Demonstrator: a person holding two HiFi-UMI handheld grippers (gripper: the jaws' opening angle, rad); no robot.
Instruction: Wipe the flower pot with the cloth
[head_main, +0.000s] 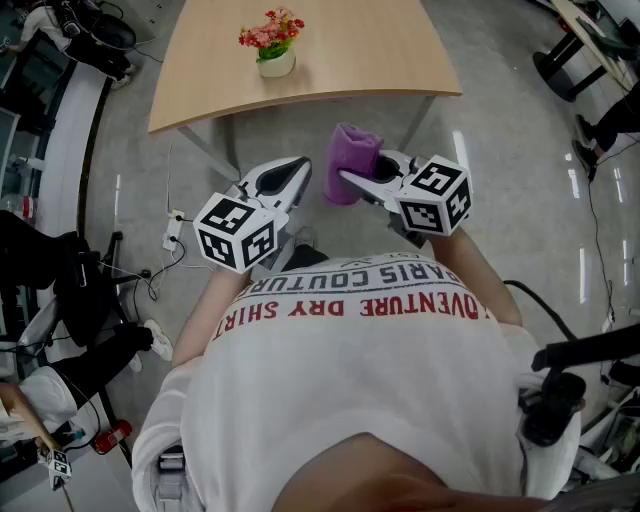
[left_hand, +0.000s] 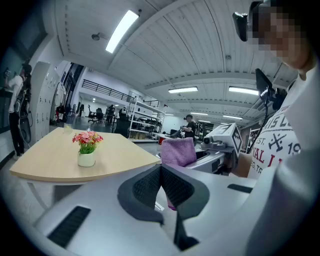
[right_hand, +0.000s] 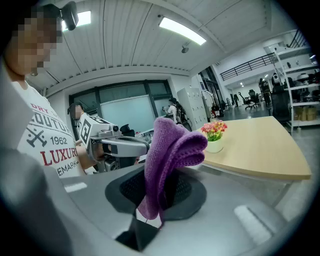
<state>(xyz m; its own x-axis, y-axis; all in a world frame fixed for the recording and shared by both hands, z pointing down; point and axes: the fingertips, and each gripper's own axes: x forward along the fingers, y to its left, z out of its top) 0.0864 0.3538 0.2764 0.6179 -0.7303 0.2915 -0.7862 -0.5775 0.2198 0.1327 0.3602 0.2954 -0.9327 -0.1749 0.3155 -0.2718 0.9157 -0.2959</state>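
Looking like the approach step to me, no wiping begun yet; the pale wooden table with the curved edge (head_main: 380, 50) is well ahead of the person; both hands sit close to the chest, side by side, tipped slightly downward; the left gripper (head_main: 300, 172) has its jaws pressed together on nothing; the right gripper (head_main: 348, 180) is clamped on the fluffy purple cloth (head_main: 352, 158), which sticks up out of it; the small white flower pot with red-pink blooms (head_main: 276, 64) stands on the table, untouched; next move probably needs a reach forward until cloth meets pot.
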